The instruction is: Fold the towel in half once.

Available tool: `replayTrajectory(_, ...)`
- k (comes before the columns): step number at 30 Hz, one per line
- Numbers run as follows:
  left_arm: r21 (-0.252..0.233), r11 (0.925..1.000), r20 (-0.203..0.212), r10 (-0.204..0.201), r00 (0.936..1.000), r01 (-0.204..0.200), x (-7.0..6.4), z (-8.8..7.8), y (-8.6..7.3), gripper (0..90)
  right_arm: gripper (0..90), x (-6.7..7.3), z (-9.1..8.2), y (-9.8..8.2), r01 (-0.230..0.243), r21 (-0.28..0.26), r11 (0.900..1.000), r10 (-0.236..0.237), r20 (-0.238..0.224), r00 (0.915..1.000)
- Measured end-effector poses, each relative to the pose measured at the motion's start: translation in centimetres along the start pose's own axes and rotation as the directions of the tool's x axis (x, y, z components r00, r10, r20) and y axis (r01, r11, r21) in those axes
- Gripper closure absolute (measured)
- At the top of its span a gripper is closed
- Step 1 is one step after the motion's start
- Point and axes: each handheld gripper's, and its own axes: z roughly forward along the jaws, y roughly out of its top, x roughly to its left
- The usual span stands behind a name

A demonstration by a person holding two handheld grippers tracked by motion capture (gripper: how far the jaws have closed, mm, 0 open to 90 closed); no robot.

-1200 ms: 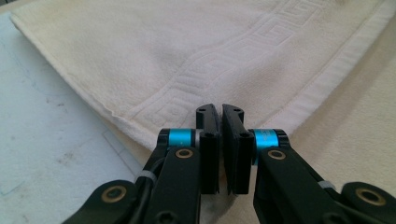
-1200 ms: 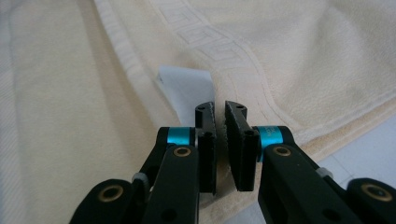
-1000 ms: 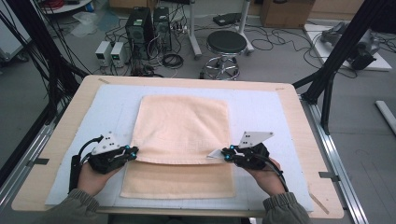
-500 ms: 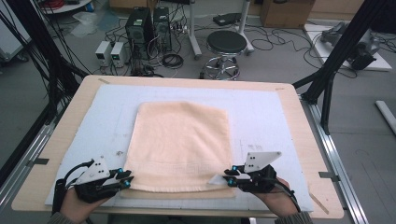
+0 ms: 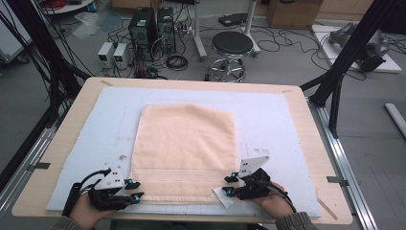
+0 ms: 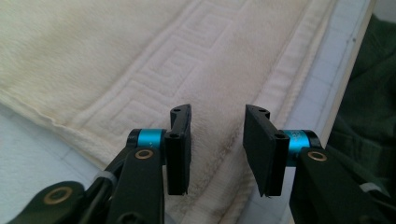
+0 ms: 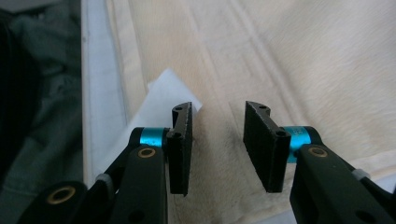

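Note:
A peach towel (image 5: pixel 184 143) lies folded flat on the pale mat (image 5: pixel 273 120), its patterned border along the near edge. My left gripper (image 5: pixel 135 189) sits at the towel's near left corner and my right gripper (image 5: pixel 226 184) at its near right corner. Both have just been opening. In the left gripper view the gripper (image 6: pixel 218 112) hovers open over the towel's border (image 6: pixel 140 56), pads clear of the cloth. In the right gripper view the gripper (image 7: pixel 218 108) stands open above the towel (image 7: pixel 303 56), beside a white label (image 7: pixel 166 93) sticking out from the corner.
The mat covers most of the wooden table (image 5: pixel 311 143), whose near edge runs just behind both hands. Black frame posts (image 5: pixel 349 52) stand at either side. On the floor beyond the table are a stool (image 5: pixel 232 45) and computer towers (image 5: pixel 153 24).
Both grippers drew the towel's upper layer toward the near edge of the table, laid it down there, and their jaws went from shut to open, letting the cloth go.

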Motion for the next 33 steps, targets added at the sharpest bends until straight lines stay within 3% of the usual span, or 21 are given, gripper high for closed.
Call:
replayTrajectory(2,0.003,0.9999,0.007,0.014,0.9999,-0.014,0.1,0.1,0.0,69.5,65.4,0.0,0.1,0.0,0.011,0.002,1.0,-0.011,0.009,0.9999)
replayTrajectory(6,0.002,0.9995,-0.001,0.032,0.9995,-0.032,-0.1,0.1,0.1,83.9,80.1,0.1,0.2,0.0,0.025,0.007,1.0,-0.025,0.006,0.9997)
replayTrajectory(9,-0.013,0.9996,-0.006,0.024,0.9997,-0.024,0.0,-0.3,0.1,86.1,86.1,0.1,-0.1,0.1,0.029,-0.001,1.0,-0.029,-0.003,0.9996)
replayTrajectory(15,-0.044,0.9987,-0.001,0.024,0.9997,-0.024,-0.3,-1.9,-0.1,86.5,85.7,1.1,-1.1,0.4,0.049,-0.036,0.998,-0.05,-0.035,0.9981)
replayTrajectory(16,-0.048,0.9985,0.004,0.025,0.9997,-0.025,-0.3,-2.0,-0.2,86.0,82.2,1.2,-1.1,0.4,0.044,-0.042,0.998,-0.046,-0.047,0.9978)
replayTrajectory(17,-0.046,0.9988,0.005,0.018,0.9998,-0.017,-0.2,-2.1,-0.2,84.0,74.9,1.1,-1.2,0.5,0.042,-0.05,0.998,-0.043,-0.038,0.9983)
replayTrajectory(19,-0.058,0.9982,0.019,-0.014,0.9997,0.015,0.1,-2.1,-0.1,70.2,70.8,0.9,-1.6,0.7,0.018,-0.07,0.997,-0.02,-0.029,0.9994)
replayTrajectory(23,-0.051,0.9986,0.026,-0.013,0.9996,0.014,0.3,-1.5,0.0,68.4,67.1,0.1,-2.0,1.1,0.005,-0.119,0.993,-0.005,0.002,1.0)
replayTrajectory(26,-0.021,0.9997,0.034,-0.008,0.9994,0.009,0.5,-0.4,0.1,70.1,65.9,-0.6,-1.1,1.2,0.002,-0.088,0.996,-0.001,0.01,0.9999)
replayTrajectory(30,0.003,1.0,0.039,-0.002,0.9992,0.002,0.5,0.1,-0.1,70.7,65.1,-0.9,0.5,0.7,-0.004,0.009,1.0,0.004,0.0,1.0)
replayTrajectory(33,0.002,0.9997,0.045,-0.024,0.9987,0.024,0.4,-0.1,-0.4,71.9,67.1,-0.9,0.6,0.4,-0.009,-0.001,1.0,0.009,-0.001,1.0)
